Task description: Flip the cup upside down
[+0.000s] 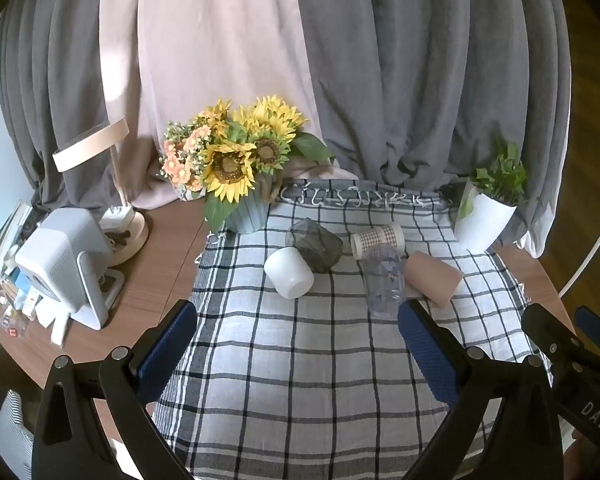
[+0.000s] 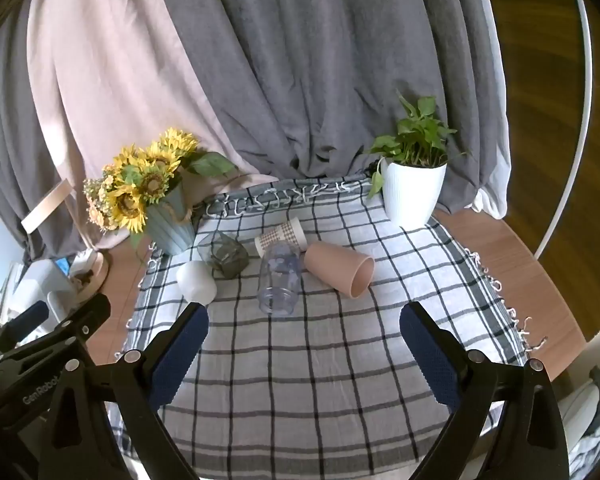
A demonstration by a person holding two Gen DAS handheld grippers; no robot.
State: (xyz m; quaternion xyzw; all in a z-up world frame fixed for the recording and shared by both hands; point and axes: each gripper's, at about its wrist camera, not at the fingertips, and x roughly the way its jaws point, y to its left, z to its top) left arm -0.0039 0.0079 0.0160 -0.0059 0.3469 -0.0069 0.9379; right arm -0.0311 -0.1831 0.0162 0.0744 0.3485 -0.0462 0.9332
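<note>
Several cups lie on their sides on a checked cloth (image 1: 300, 360): a white cup (image 1: 289, 267) (image 2: 196, 281), a dark glass cup (image 1: 316, 245) (image 2: 225, 255), a clear plastic cup (image 1: 383, 280) (image 2: 279, 278), a patterned paper cup (image 1: 377, 240) (image 2: 280, 235) and a pink cup (image 1: 434, 278) (image 2: 340, 271). My left gripper (image 1: 298, 320) is open and empty, short of the cups. My right gripper (image 2: 304, 326) is open and empty, just short of the clear cup. The right gripper also shows at the right edge of the left wrist view (image 1: 572, 344).
A sunflower bouquet in a blue pot (image 1: 236, 168) (image 2: 148, 188) stands at the cloth's back left. A white pot with a green plant (image 1: 486, 208) (image 2: 414, 184) stands at the back right. A white device (image 1: 66, 264) and clutter sit on the wooden table at left. Curtains hang behind.
</note>
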